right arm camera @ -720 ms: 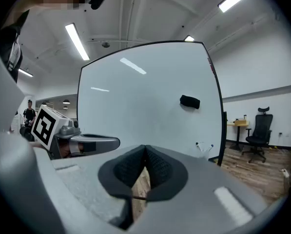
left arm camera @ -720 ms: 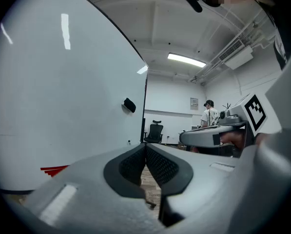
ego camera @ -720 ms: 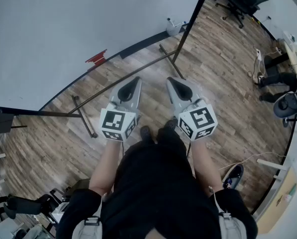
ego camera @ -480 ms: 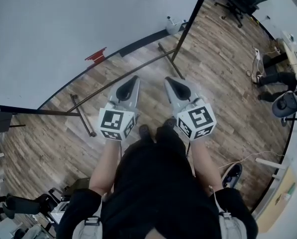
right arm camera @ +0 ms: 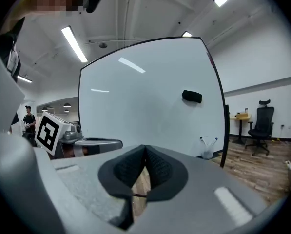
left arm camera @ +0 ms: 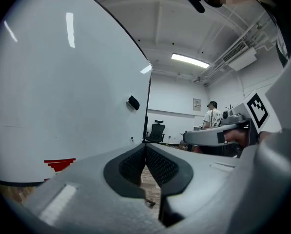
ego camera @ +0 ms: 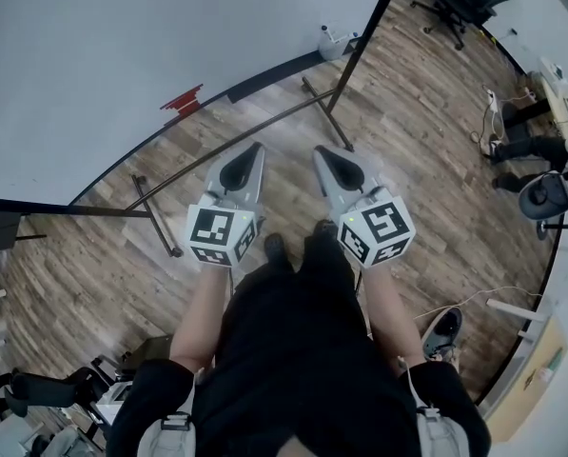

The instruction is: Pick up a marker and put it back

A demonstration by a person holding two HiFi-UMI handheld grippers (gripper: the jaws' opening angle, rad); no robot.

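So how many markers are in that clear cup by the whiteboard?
2. Both stand in the clear plastic cup by the large whiteboard: the left marker and the right marker. Others may hide inside.

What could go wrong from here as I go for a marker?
Both the left gripper and right gripper are shut and empty; reaching in shut could knock the markers in their cup instead of gripping one. The stand's floor bar lies between the person's feet and that cup: a possible trip.
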